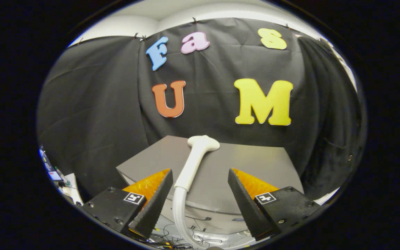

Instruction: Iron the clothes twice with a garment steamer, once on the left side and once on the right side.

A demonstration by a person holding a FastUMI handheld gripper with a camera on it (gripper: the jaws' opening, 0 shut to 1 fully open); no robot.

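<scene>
Black cloth wall at the back, and in front of it a grey desk (255, 163) with a plain flat top, its near edge just beyond the tool's fingers. No garment can be made out on it from here, so by my reading neither the left pass nor the right pass has been made yet; both are left to do.

Working across from the left: the left finger (153, 205) stands wide of the hose, the tool (200, 205) spread well open and gripping nothing. Between the fingers, nearer the left one, runs the garment steamer (194, 163): a pale, smooth wand rising from a ribbed white hose (179, 211) that curls down below the fingers. Its flared head sits over the desk's far edge, near the middle. Whether the left finger touches the handle, I cannot tell. The right finger stands well apart from the wand.

So it looks like the grasp comes first.
</scene>
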